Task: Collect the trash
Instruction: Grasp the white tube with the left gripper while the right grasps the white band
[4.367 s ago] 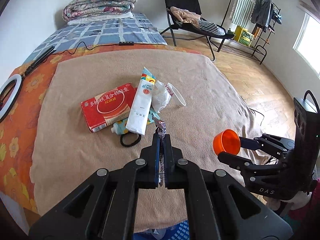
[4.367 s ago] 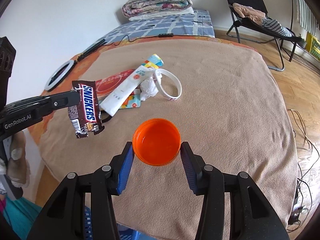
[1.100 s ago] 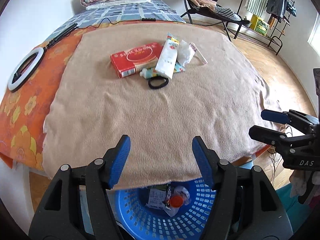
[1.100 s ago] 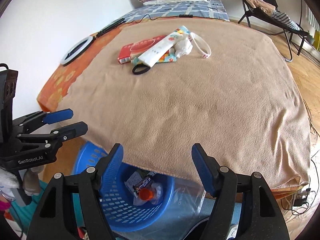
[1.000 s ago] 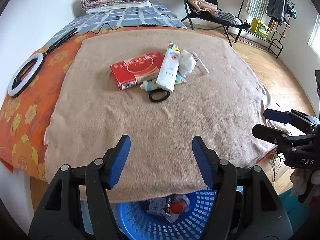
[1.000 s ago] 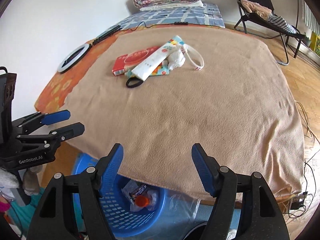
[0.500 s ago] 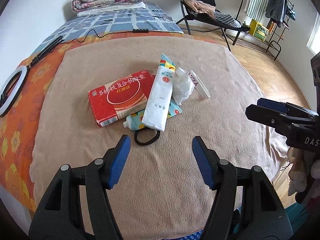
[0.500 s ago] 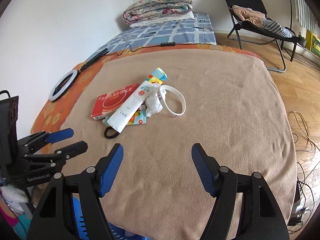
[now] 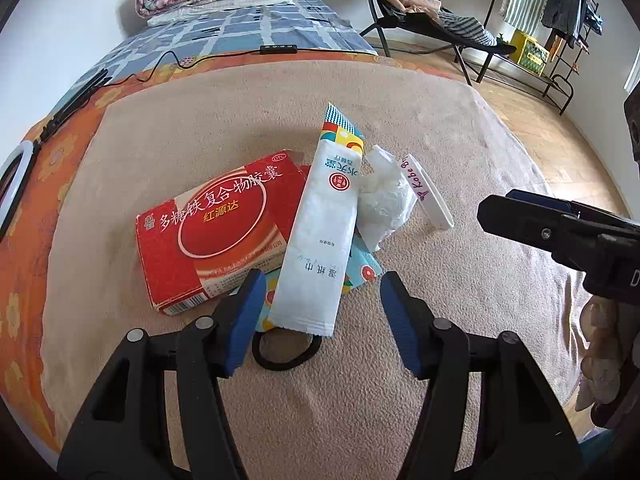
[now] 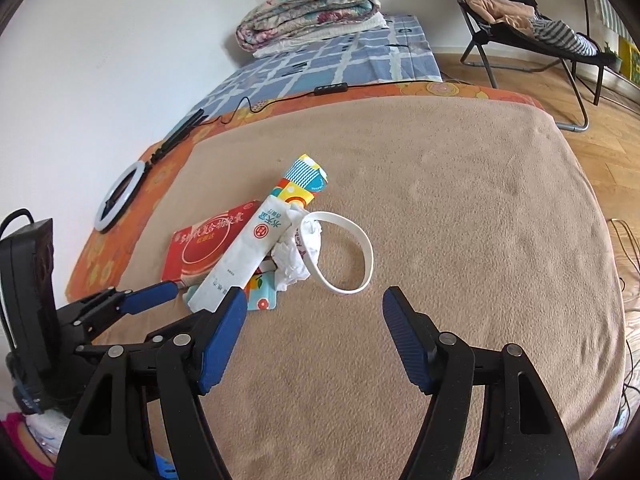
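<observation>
On the beige blanket (image 9: 160, 140) lies a small pile of trash. It holds a red medicine box (image 9: 216, 224), a long white wipes packet (image 9: 320, 240), a crumpled white tissue (image 9: 384, 200), a white wristband (image 9: 426, 196), a colourful packet (image 9: 360, 276) and a black hair tie (image 9: 286, 354). My left gripper (image 9: 320, 308) is open with its jaws closing. The packet's near end shows between its fingers, unpressed. My right gripper (image 10: 314, 320) is open and closing a little, with nothing in it, just short of the wristband (image 10: 362, 248) and tissue (image 10: 296, 256).
A ring light (image 10: 120, 196) and its black cable (image 10: 248, 108) lie on the orange sheet at the left. Folded quilts (image 10: 308, 8) sit at the far end of the bed. A folding chair (image 10: 520, 20) stands on the wooden floor to the right.
Both grippers moved forward from over the blue basket at the bed's edge to the trash pile. The basket has left view. Both jaws narrowed slightly.
</observation>
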`<control>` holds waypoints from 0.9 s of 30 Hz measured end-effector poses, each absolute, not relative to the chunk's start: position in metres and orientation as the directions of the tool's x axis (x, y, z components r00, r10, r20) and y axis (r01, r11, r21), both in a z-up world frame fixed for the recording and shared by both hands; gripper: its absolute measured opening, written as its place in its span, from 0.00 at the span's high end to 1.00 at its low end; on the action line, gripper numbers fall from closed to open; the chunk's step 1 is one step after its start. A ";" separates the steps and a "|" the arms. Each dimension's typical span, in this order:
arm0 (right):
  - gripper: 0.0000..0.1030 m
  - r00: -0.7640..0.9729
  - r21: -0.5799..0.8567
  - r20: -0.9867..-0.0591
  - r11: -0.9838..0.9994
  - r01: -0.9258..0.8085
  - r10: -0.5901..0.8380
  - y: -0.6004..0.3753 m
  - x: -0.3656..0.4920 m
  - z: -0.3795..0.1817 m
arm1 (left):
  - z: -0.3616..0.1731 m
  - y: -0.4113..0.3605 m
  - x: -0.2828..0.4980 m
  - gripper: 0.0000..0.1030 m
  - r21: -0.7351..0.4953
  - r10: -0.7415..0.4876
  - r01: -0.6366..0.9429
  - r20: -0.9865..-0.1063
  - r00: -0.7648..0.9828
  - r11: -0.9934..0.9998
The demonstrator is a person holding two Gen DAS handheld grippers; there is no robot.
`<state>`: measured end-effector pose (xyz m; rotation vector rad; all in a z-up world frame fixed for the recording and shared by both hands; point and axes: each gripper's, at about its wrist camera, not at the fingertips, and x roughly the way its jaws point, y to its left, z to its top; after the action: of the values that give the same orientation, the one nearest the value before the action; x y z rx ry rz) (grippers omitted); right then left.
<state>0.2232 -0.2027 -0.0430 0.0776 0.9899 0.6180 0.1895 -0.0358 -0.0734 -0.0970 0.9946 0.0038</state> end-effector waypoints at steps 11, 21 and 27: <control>0.43 0.343 0.396 -0.764 0.817 -0.420 0.547 -0.191 0.247 -0.067 | -0.091 -0.038 0.208 0.52 -0.039 -0.010 -0.043 -0.848 0.531 0.998; 0.55 0.329 0.337 -0.800 0.830 -0.445 0.501 -0.173 0.248 -0.085 | -0.098 -0.043 0.211 0.73 0.005 0.018 -0.025 -0.849 0.529 1.000; 0.88 0.322 0.335 -0.800 0.822 -0.460 0.506 -0.169 0.248 -0.086 | -0.093 -0.038 0.208 0.92 -0.023 -0.004 -0.029 -0.845 0.535 0.999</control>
<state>0.2484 -0.1692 -0.0858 0.0494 1.0692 0.6346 0.2079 -0.0385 -0.0930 -0.0361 1.0064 0.0150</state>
